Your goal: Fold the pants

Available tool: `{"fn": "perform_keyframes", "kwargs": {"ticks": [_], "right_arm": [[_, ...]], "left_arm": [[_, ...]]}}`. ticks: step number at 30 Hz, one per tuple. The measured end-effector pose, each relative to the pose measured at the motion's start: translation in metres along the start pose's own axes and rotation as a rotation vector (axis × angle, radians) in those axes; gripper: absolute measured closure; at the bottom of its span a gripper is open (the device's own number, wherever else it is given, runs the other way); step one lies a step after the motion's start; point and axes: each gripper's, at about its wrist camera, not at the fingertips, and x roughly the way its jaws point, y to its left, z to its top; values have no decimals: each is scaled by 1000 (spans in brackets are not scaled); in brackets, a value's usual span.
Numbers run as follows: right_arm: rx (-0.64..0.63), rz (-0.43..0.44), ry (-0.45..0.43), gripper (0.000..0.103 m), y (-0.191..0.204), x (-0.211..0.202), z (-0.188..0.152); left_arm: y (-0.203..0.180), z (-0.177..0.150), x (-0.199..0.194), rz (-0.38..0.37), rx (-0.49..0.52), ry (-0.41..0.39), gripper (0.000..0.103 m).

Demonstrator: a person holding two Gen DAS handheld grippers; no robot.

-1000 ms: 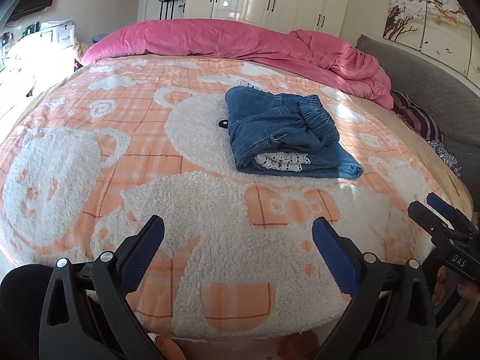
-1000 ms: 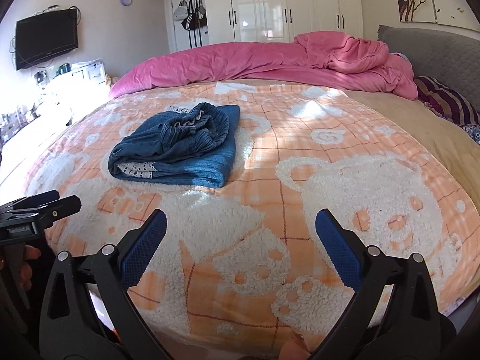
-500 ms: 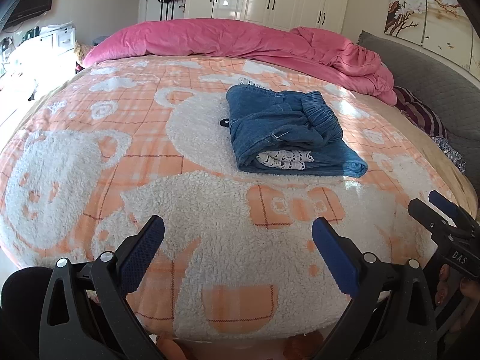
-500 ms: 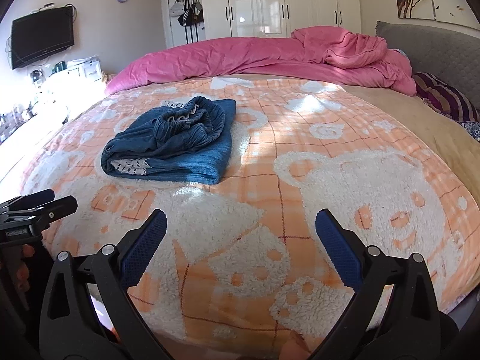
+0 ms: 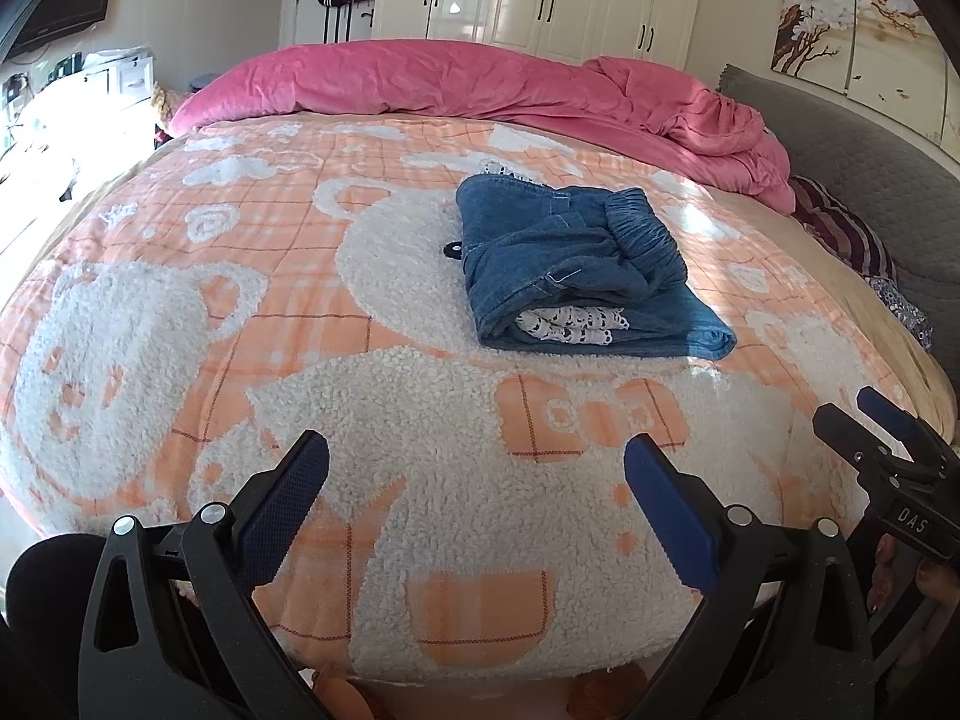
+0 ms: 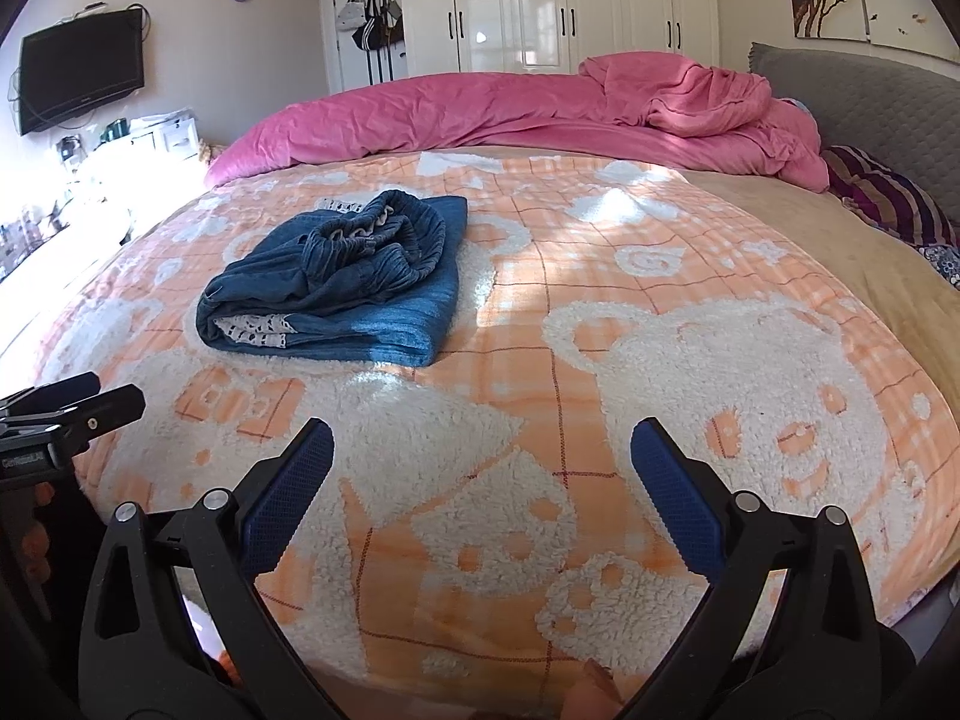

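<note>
The pants [image 5: 576,267] lie folded in a compact stack on the bed [image 5: 180,330], well ahead of both grippers and touched by neither. The left gripper [image 5: 477,501] hangs with its fingers [image 5: 282,504] spread wide and empty; the stack sits ahead and slightly right of them. The right gripper [image 6: 480,495] is likewise agape and holds nothing, with the stack ahead and to its left. The fold looks essentially done; any last tidy would best be a light press on the bunched waistband on top, not a pull that opens the layers. Bare blanket [image 6: 690,360] lies between the fingers and the stack, so there is free room all round; the pink duvet [image 6: 510,114] sits far beyond.
</note>
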Motion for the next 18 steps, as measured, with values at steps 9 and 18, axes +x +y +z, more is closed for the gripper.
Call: {"fn": "perform_keyframes", "kwargs": {"ticks": [9, 18], "right_arm": [[0, -7, 0, 9, -1, -2, 0], [1, -15, -1, 9, -1, -1, 0]], "left_arm": [[1, 0, 0, 1, -8, 3, 5], [1, 0, -1, -8, -6, 4, 5]]}}
